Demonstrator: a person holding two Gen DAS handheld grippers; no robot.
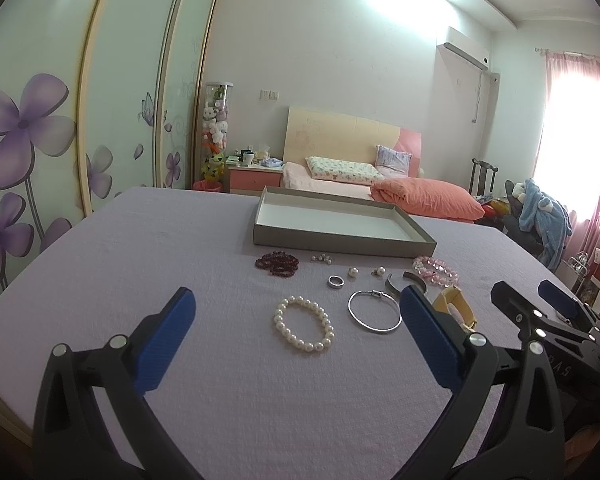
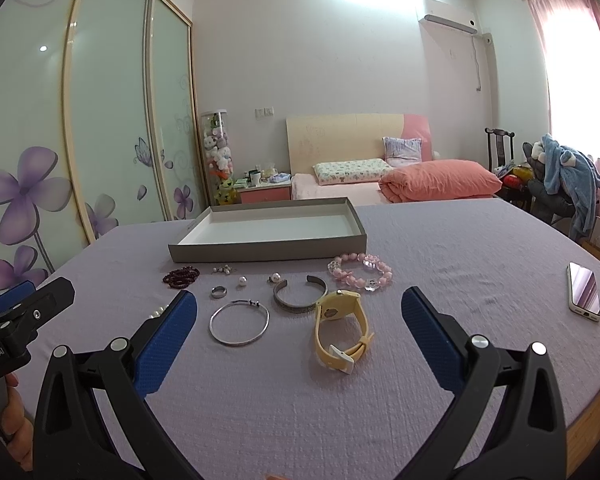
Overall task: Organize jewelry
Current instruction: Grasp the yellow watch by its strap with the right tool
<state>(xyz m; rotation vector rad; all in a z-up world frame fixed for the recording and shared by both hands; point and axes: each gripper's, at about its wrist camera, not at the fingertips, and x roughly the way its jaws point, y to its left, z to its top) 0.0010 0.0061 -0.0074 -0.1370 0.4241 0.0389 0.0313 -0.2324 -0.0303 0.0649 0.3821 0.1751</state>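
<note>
Clearly you worked over a lilac cloth [image 2: 440, 248] in a bedroom, with a bed [image 2: 340, 188] behind. Your left claw [image 1: 296, 304] and right claw [image 2: 299, 304] both gaped, holding nothing. Pearls [image 1: 304, 323] lay between the left fingers, the watch [image 2: 338, 330] between the right, and the tray [image 2: 268, 236] beyond.

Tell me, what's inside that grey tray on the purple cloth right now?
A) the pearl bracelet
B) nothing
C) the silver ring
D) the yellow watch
B: the grey tray shows only its bare white floor; all the jewelry lies on the cloth in front of it.
</note>
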